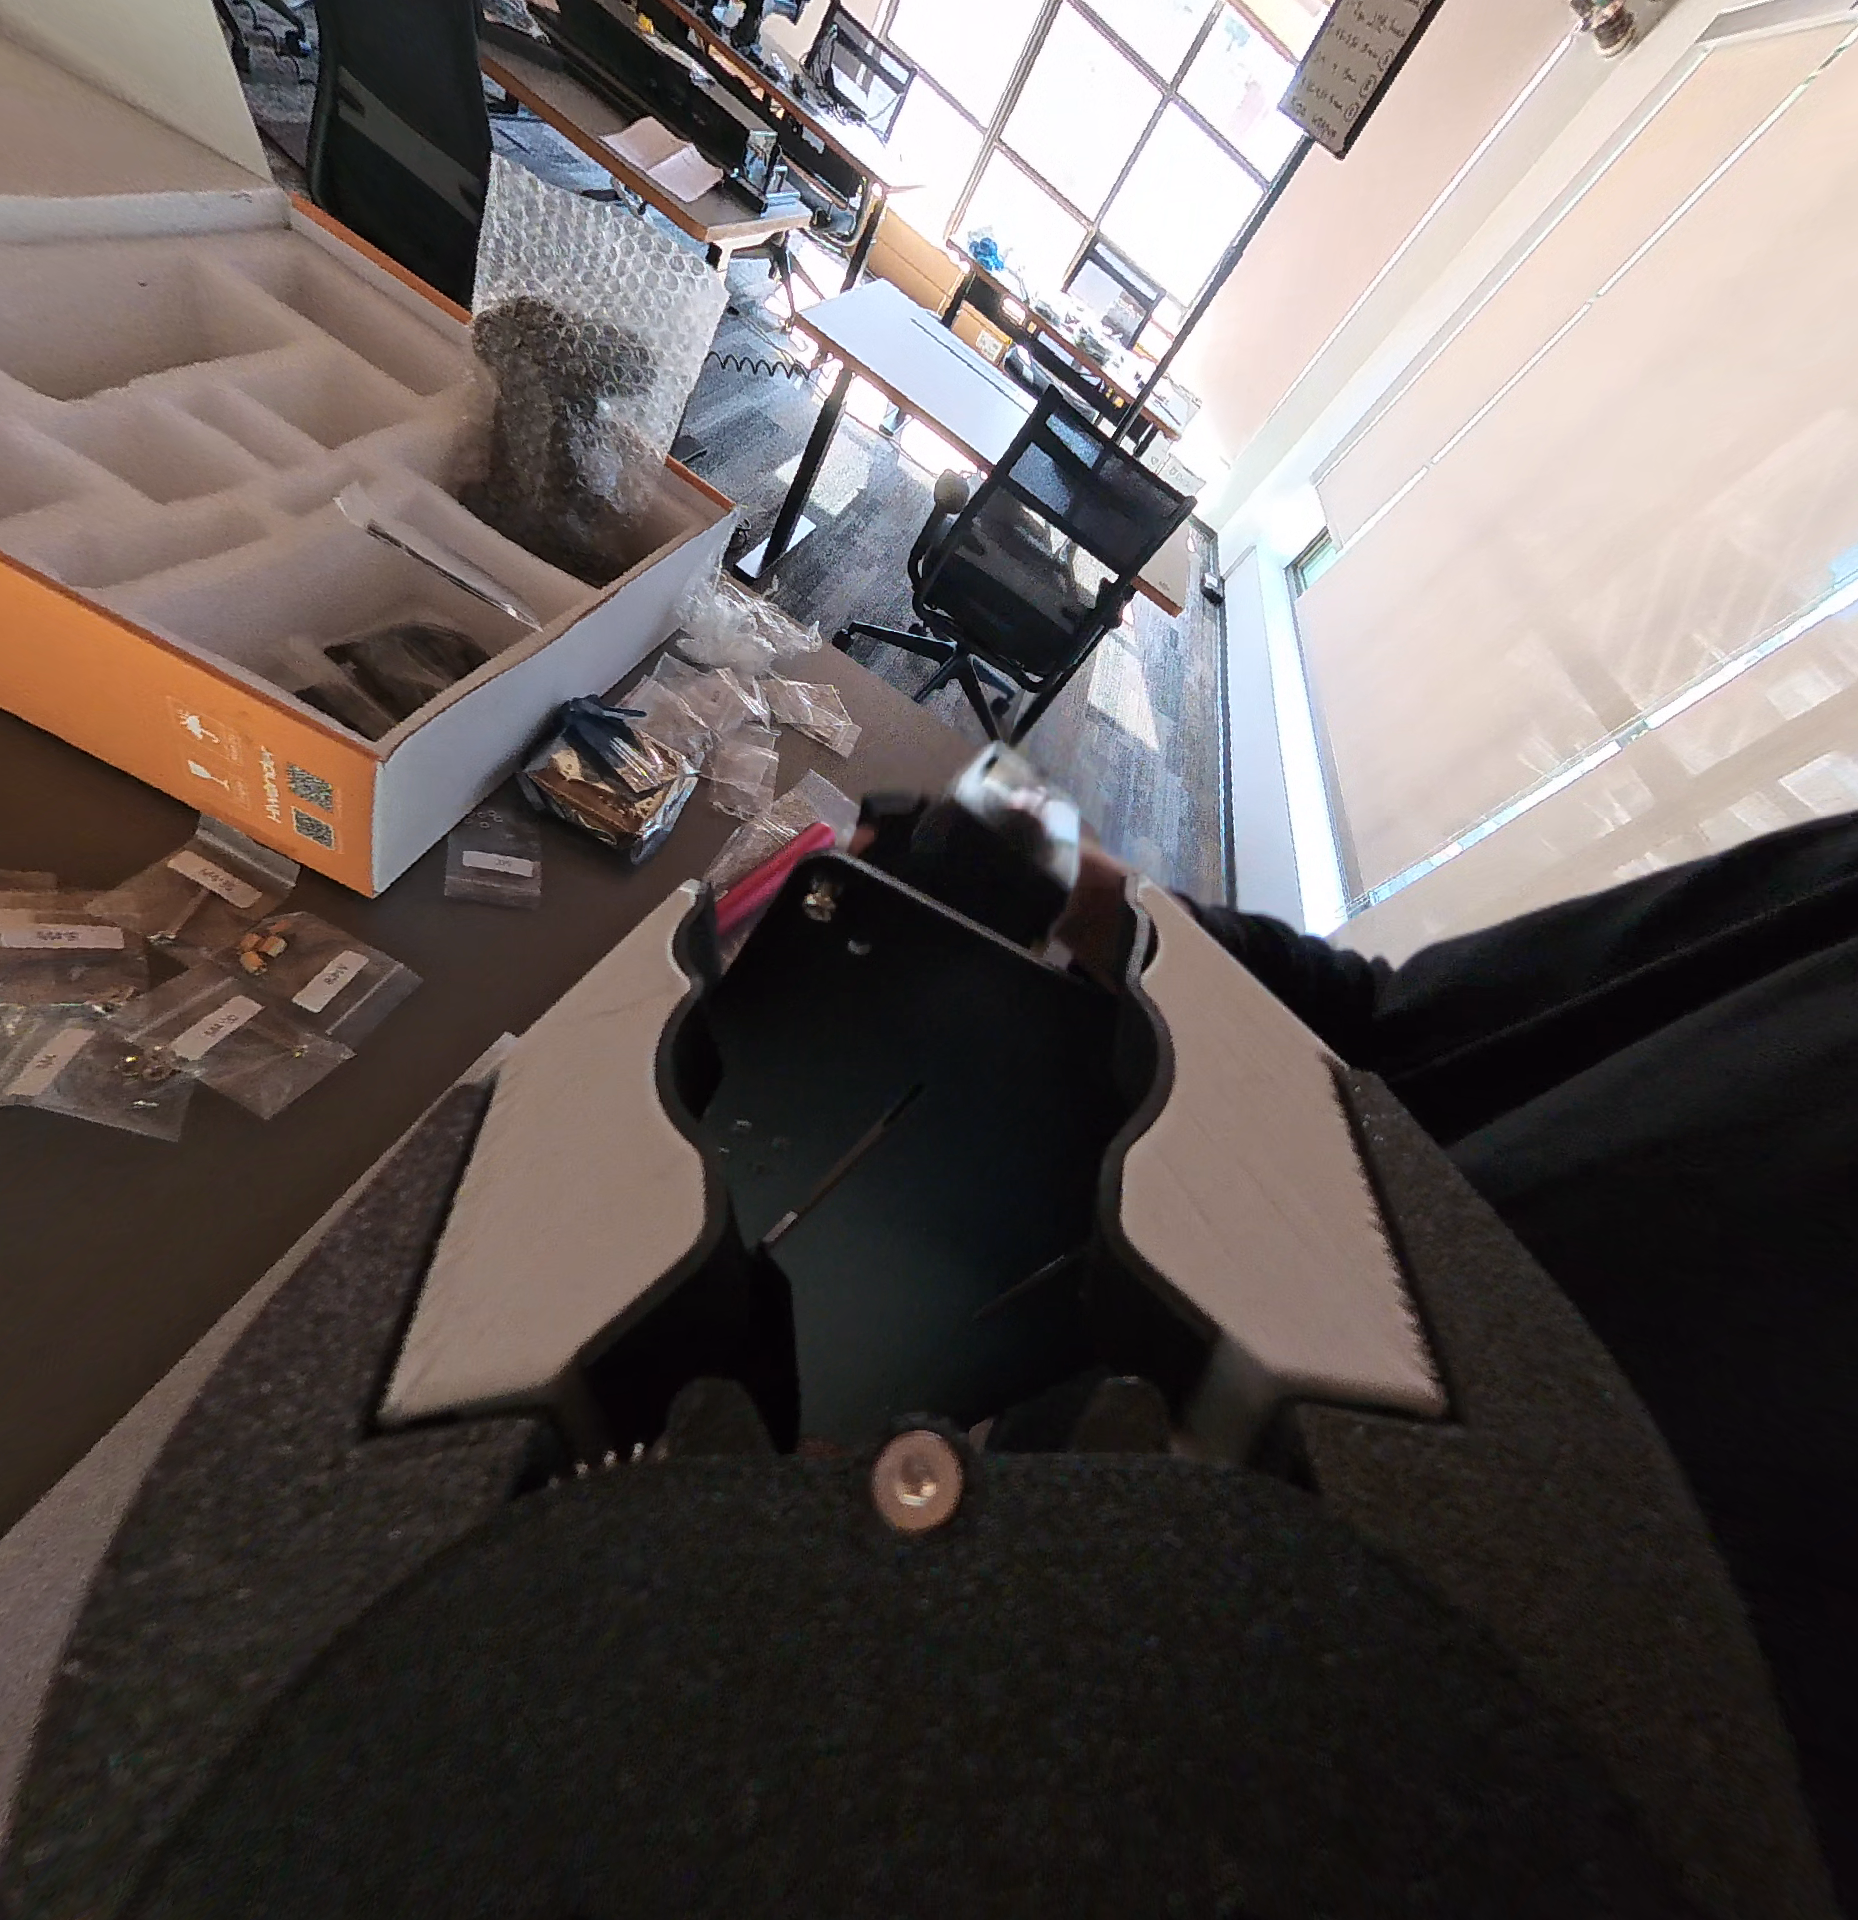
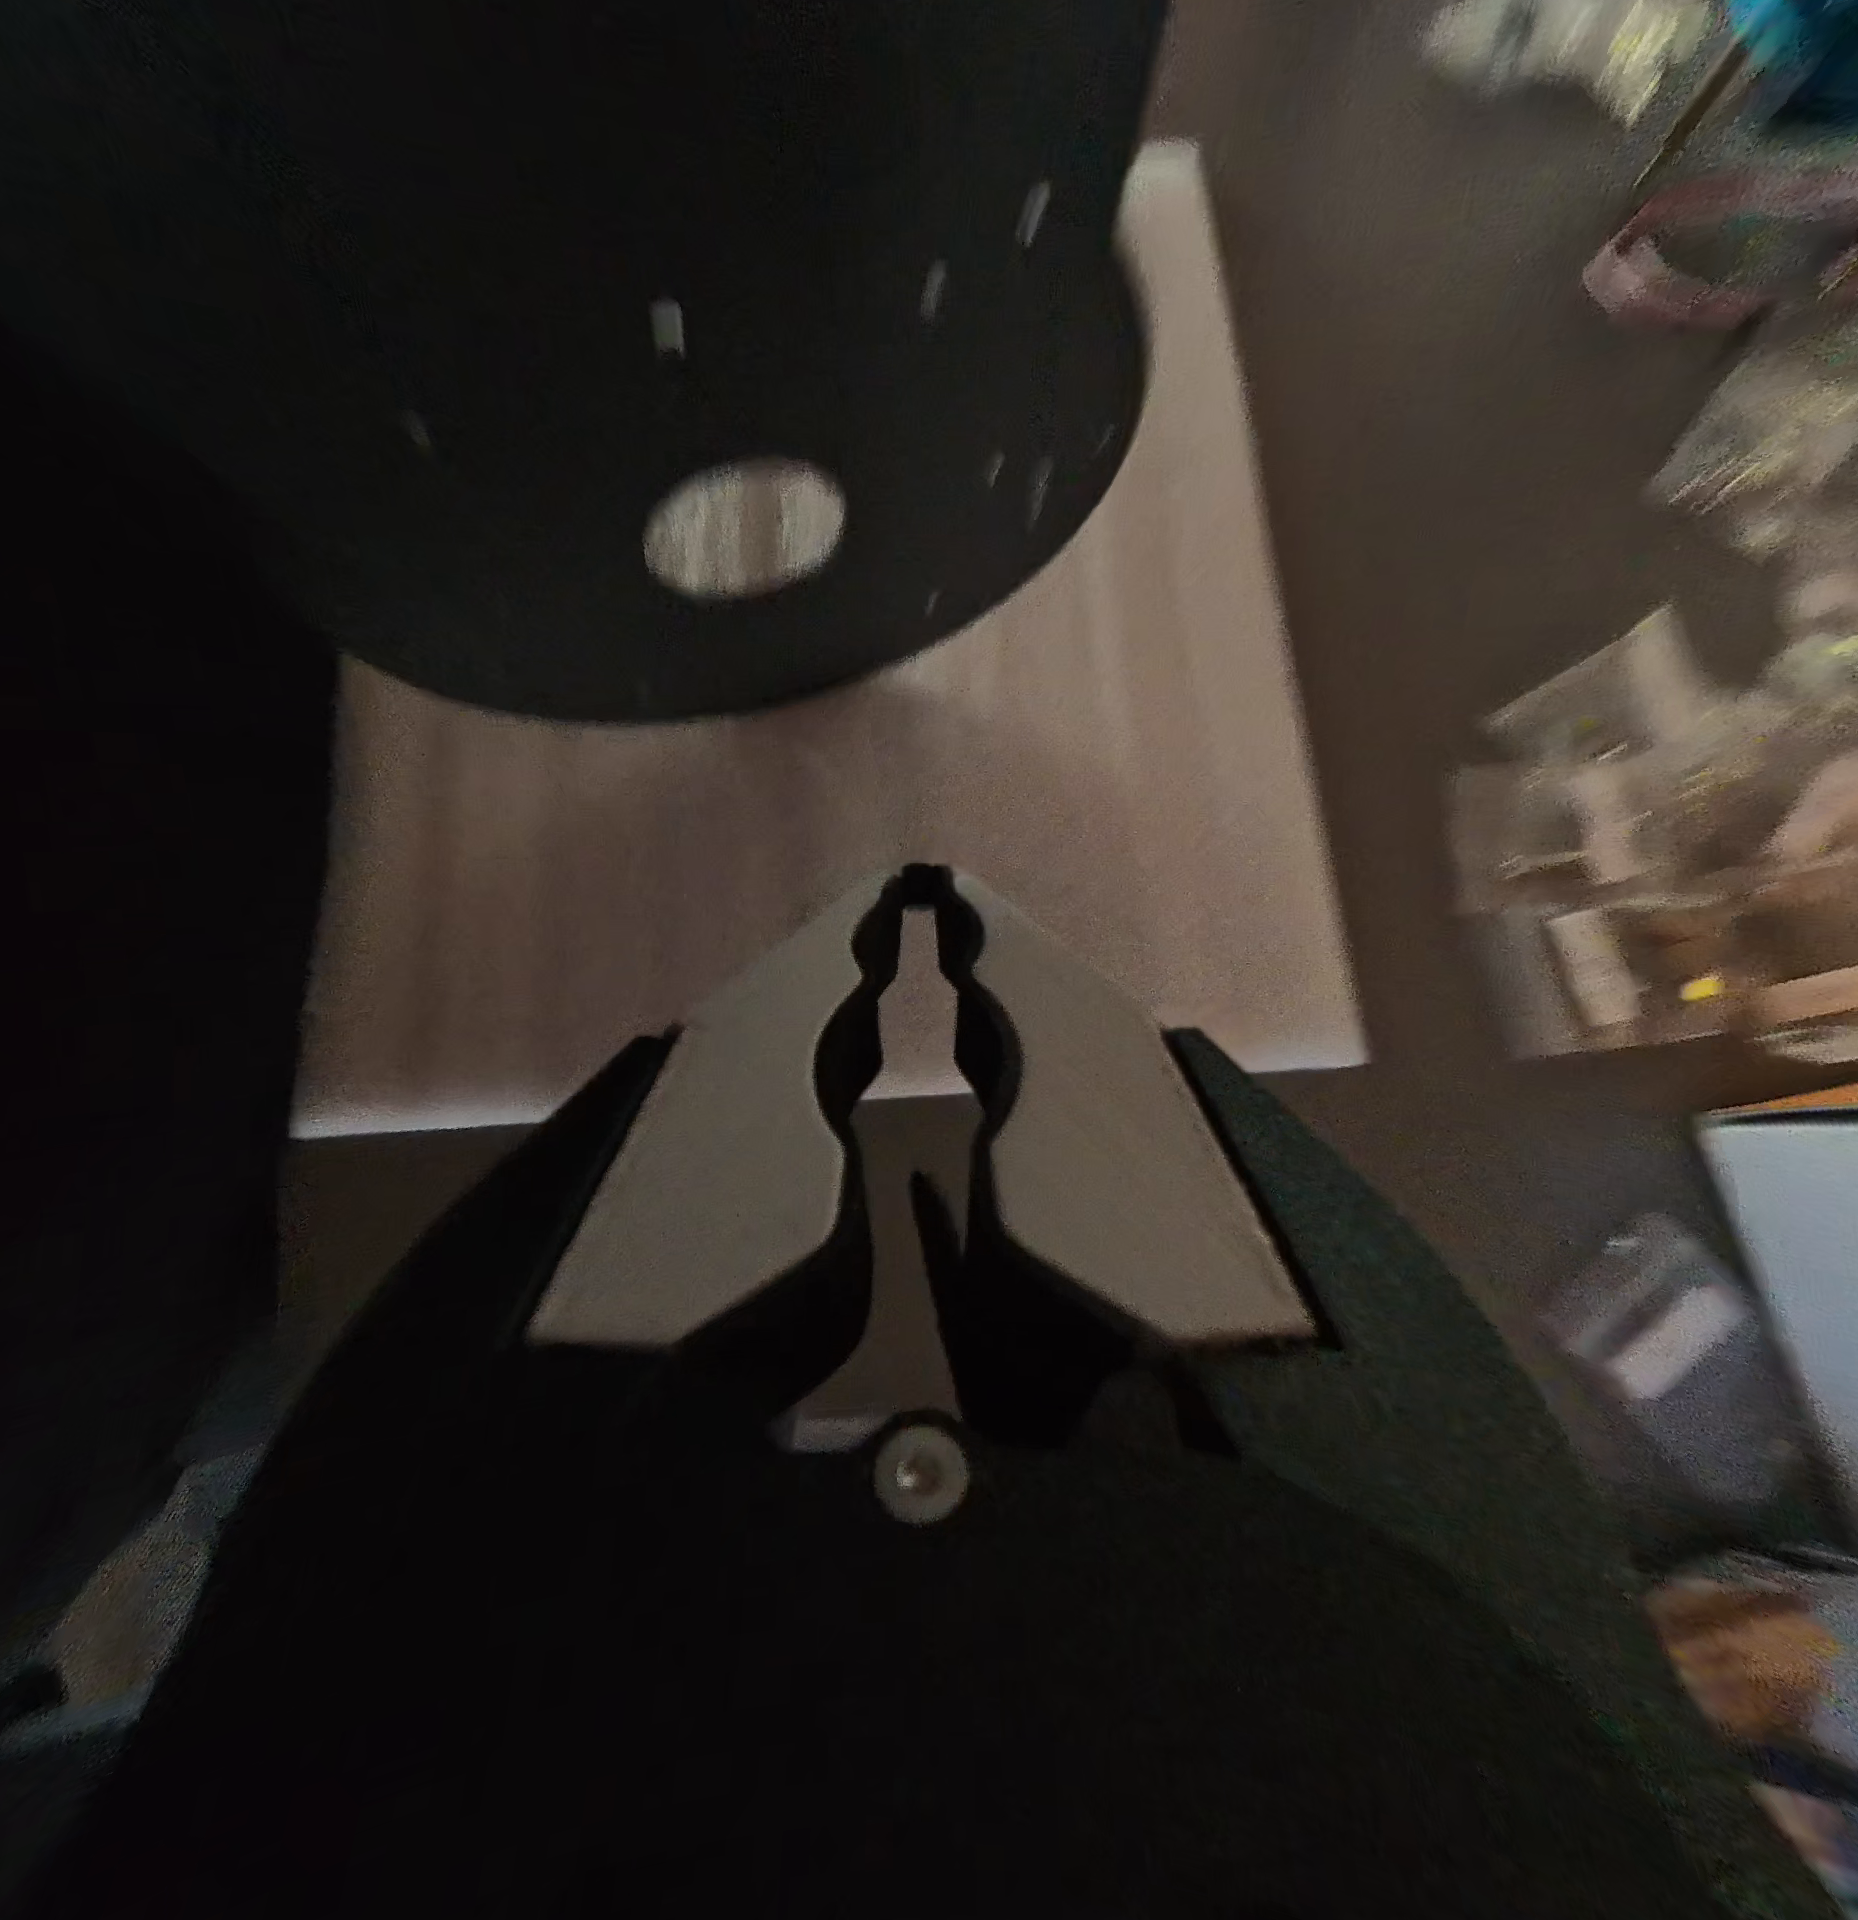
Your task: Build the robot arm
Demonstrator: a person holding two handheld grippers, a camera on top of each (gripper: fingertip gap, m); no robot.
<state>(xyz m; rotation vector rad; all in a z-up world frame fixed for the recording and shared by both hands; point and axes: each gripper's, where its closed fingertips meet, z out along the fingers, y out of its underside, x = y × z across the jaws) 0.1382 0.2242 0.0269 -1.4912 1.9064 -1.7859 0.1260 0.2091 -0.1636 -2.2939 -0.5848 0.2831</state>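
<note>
black sheet metal, flat and matte with slots and small holes, fills the gap of the left tool: this black plate sits clamped between the wide-set grey fingers, seemingly held up off the dark surface for work on it. at ten o'clock lie small clear parts bags and an orange-and-white box lined with white foam, a bubble-wrapped bundle standing in it. the right tool is nearly closed with nothing visible between its tips; a blurred round black disc with a hole hangs at eleven o'clock.
</note>
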